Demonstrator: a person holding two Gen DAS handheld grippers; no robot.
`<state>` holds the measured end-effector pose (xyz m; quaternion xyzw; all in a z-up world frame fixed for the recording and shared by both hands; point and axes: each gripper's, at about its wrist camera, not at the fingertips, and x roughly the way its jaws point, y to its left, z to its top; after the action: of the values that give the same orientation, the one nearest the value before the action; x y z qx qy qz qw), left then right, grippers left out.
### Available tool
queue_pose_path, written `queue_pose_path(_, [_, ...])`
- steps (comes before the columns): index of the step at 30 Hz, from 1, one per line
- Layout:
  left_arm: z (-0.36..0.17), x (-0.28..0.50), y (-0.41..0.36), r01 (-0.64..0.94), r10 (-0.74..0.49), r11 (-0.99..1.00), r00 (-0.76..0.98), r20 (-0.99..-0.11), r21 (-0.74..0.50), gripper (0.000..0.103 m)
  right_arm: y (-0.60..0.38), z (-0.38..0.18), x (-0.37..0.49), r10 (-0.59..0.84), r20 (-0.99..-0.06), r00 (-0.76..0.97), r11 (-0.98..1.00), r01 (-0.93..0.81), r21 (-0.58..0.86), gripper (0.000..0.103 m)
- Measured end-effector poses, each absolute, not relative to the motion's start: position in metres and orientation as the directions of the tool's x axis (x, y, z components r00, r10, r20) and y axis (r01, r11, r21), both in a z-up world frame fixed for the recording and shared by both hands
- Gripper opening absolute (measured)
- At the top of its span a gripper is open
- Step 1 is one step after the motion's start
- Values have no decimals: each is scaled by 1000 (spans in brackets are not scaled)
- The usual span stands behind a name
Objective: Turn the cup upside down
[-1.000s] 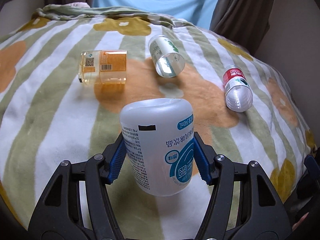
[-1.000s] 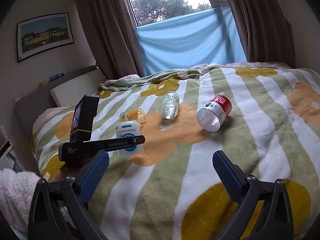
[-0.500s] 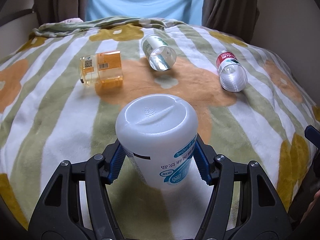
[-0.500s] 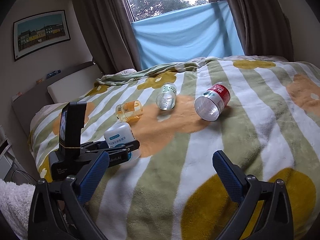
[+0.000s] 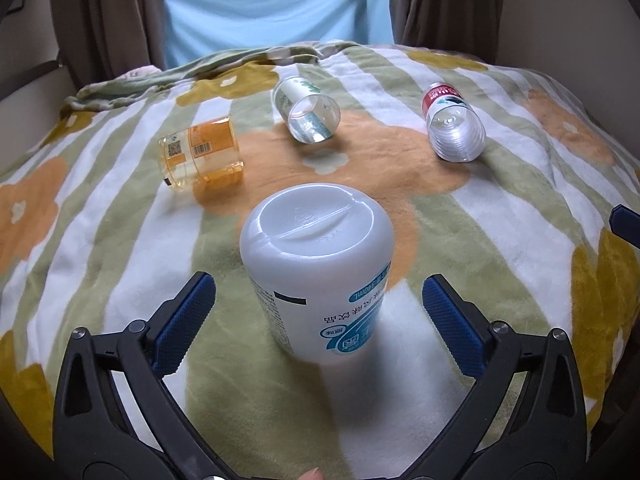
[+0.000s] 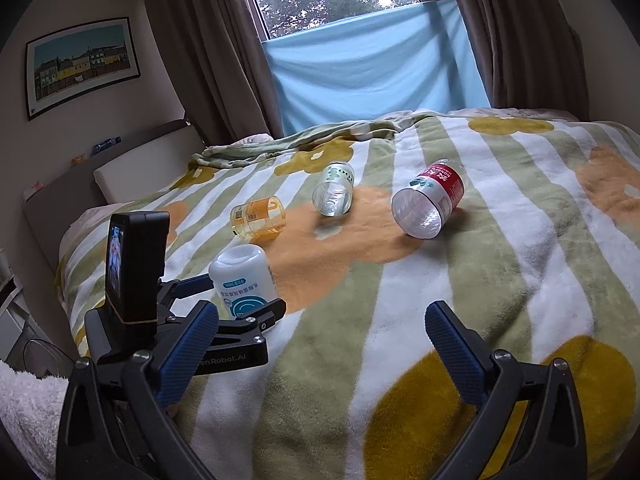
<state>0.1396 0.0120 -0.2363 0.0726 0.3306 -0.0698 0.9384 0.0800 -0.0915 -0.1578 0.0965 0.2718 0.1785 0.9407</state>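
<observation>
The white cup [image 5: 318,268] stands upside down on the bed's striped blanket [image 5: 120,240], closed base up and printed label inverted, between the spread fingers of the left claw [image 5: 316,316], whose blue pads sit clear of its sides. It looks like thin, light plastic, somewhat slick and likely to flex under a hard squeeze, so any further hold would best fall across the middle of the wall; the soft blanket may let it tip. The right claw [image 6: 320,344] hangs open over bare blanket, holding nothing. The left wrist view shows the moulded seam on the base and the gap at each pad. The right wrist view shows the left claw's whole body from the side, and a window and a framed picture [image 6: 82,62]. Both views show an orange cup [image 5: 202,152], a clear cup [image 5: 308,114] and a red-labelled cup [image 5: 452,126] lying on their sides farther up the bed.
</observation>
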Motion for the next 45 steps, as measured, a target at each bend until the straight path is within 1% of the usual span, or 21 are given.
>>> queue_pose_path(7, [-226, 128, 20, 191, -121, 980, 769, -627, 45, 103, -87, -152, 79, 375, -476, 795, 924, -284, 254, 103])
queue_pose_path(11, [-204, 111, 31, 203, -153, 979, 785, -600, 17, 103, -81, -133, 74, 359, -454, 815, 932, -285, 226, 103])
queue_pose_path(14, [-175, 92, 42, 200, -151, 979, 818, -555, 29, 103, -72, -109, 65, 329, -418, 847, 943, -276, 184, 103])
queue_pose_path(17, [-143, 74, 56, 174, -122, 983, 848, -516, 53, 103, -61, -81, 54, 290, -369, 883, 957, -256, 138, 103])
queue_pose_path(24, [-86, 31, 110, 135, -131, 991, 908, -397, -17, 103, -31, -34, 35, 186, -281, 941, 982, -181, 45, 103])
queue_pose_path(27, [-72, 14, 123, 104, -90, 994, 936, -340, 25, 103, -21, -25, 29, 152, -260, 954, 988, -152, 19, 103])
queue_pose_path(30, [-65, 3, 129, 88, -67, 994, 952, -299, 57, 103, -11, -22, 24, 104, -248, 963, 994, -112, -19, 103])
queue_pose_path(33, [-63, -5, 135, 89, -71, 995, 959, -276, 53, 103, -6, -24, 17, 75, -239, 968, 996, -84, -30, 103])
queue_pose_path(36, [-64, -10, 139, 97, -80, 994, 960, -268, 49, 103, -6, -28, 14, 58, -241, 969, 998, -63, -14, 103])
queue_pose_path(45, [-68, -13, 143, 112, -104, 994, 960, -259, 15, 103, -5, -30, 11, 1, -256, 967, 999, -14, -47, 103])
